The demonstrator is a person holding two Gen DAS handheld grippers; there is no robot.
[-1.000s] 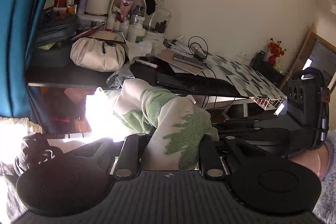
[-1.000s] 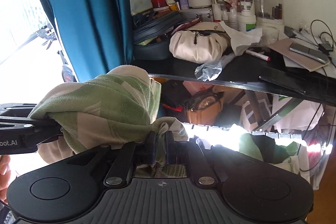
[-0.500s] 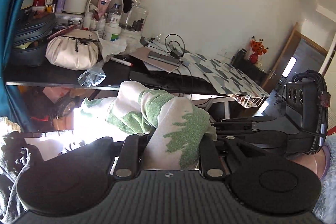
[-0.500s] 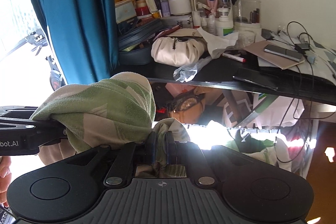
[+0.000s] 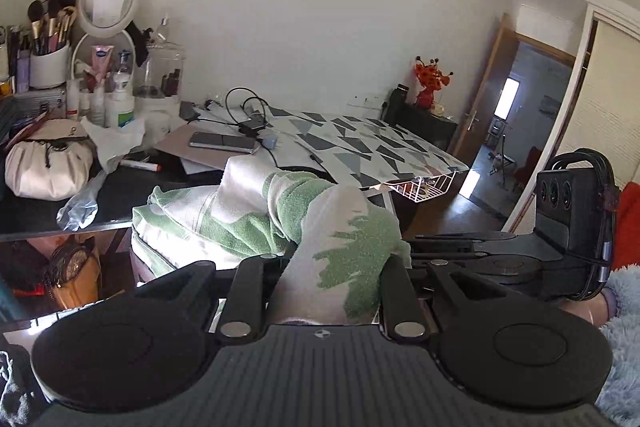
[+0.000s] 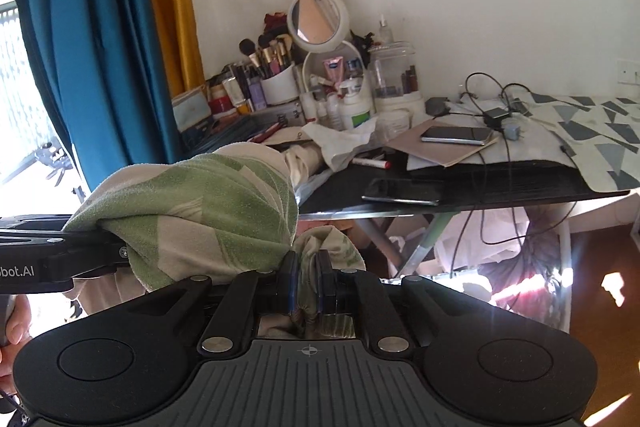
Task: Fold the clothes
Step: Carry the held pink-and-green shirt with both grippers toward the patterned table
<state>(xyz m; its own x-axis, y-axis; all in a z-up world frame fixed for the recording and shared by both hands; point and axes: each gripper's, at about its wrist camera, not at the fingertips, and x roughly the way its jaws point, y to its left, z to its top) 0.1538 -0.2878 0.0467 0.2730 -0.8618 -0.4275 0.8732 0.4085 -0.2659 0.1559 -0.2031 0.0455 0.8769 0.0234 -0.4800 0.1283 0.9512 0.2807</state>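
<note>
Both claws hold one green-and-cream towel (image 5: 304, 227) up in front of a cluttered bench (image 6: 472, 187).

The left claw (image 5: 328, 267) is clamped on a thick bunch of the towel — the cloth fills the gap between its fingers and bulges forward over them. The right claw (image 6: 306, 281) is nearly closed, pinching a thin fold of the same towel (image 6: 192, 211), the rest of which humps up to its left and drapes over the left claw's black arm. The towel hangs in the air between the two claws, clear of the bench. Behind it the bench carries a round mirror (image 6: 316, 19), a cup of makeup brushes (image 6: 276, 83), a cream pouch (image 5: 44, 163), two phones and cables — and a triangle-patterned cloth (image 5: 360, 147) covers its far end. A blue curtain (image 6: 92, 39) hangs at the left of the right wrist view.
</note>
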